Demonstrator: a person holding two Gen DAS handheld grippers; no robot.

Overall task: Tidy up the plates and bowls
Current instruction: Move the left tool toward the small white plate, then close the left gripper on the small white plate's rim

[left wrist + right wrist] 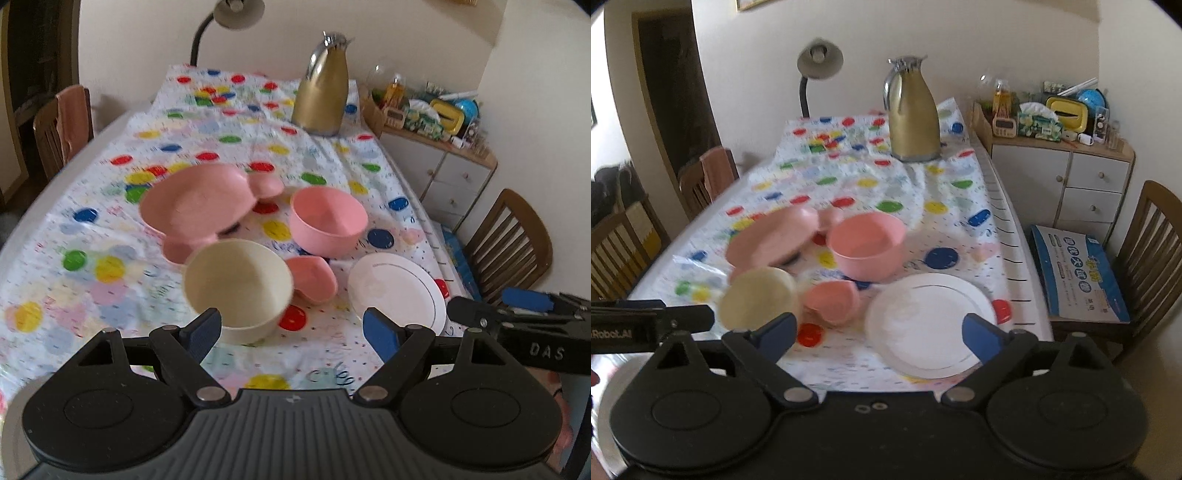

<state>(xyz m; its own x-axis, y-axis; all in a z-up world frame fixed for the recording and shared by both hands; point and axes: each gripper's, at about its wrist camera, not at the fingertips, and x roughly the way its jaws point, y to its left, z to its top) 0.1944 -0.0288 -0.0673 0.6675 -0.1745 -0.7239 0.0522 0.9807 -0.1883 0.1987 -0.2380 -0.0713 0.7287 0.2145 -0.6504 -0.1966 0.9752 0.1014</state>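
Bowls (240,288) untouched, left gripper (291,332) agape, empty

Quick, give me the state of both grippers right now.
Left gripper: open, holding nothing, cream bowl just ahead.
Right gripper: open, holding nothing, white plate just ahead.

Right gripper (879,334) fingers spread above the white plate (923,321).
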